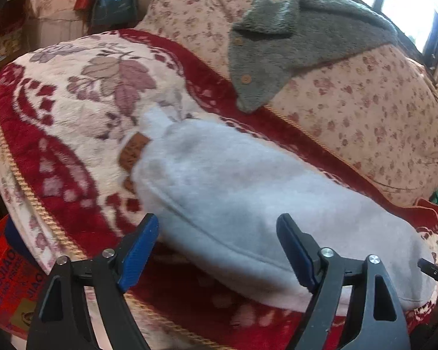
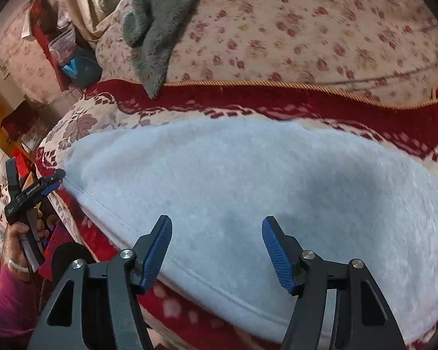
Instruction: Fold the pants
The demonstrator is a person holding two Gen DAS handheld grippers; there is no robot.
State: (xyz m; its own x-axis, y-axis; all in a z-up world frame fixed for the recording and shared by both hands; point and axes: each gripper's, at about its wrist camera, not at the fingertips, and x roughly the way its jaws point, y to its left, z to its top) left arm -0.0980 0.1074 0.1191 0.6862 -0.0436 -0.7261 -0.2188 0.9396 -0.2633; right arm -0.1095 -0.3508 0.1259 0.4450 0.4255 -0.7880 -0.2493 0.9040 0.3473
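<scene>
- Left wrist view shows the pants (image 1: 248, 192) lying as a long pale band across the red blanket (image 1: 73, 204), laid flat, we judge, so an end can be lifted over.
- We hold the left gripper (image 1: 217, 248) low at their near seam, jaws spread, gripping nothing.
- We keep the right gripper (image 2: 217, 250) over the cloth further along, jaws spread and empty too.
- A grey cardigan (image 1: 292, 43) lies well apart, behind.

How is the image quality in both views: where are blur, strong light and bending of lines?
Left wrist view: the window is overexposed; the pale pants look soft and smeared. Right wrist view: a dark shadow lies on the pants; the blanket pattern is blurred at right. Both views: fisheye bending, dark corners.
</scene>
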